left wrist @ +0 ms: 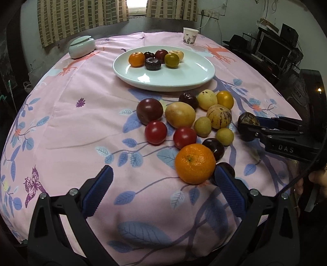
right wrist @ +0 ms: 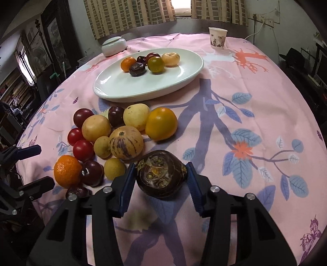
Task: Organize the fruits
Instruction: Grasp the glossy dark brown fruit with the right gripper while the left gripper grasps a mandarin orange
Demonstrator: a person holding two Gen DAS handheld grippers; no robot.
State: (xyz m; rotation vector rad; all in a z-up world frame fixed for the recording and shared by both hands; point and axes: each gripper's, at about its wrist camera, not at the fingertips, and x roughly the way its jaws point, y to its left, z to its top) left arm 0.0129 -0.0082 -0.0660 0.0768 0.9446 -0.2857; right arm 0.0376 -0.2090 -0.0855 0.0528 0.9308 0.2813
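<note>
We are clenching our right gripper (right wrist: 161, 174) on the dark chestnut (right wrist: 161, 174); our left gripper (left wrist: 163, 182) is gaping beside the orange (left wrist: 195, 163), with bare tablecloth (left wrist: 81, 126) leftward.

Daylight is admitted through a blown-out window (left wrist: 137, 6) between the curtains (right wrist: 130, 16), while the room's corners are left dim. Glare is caught on the white plate (left wrist: 163, 79). Straight edges are bent by fisheye distortion; dark vignetting is seen at the frame edges.
</note>
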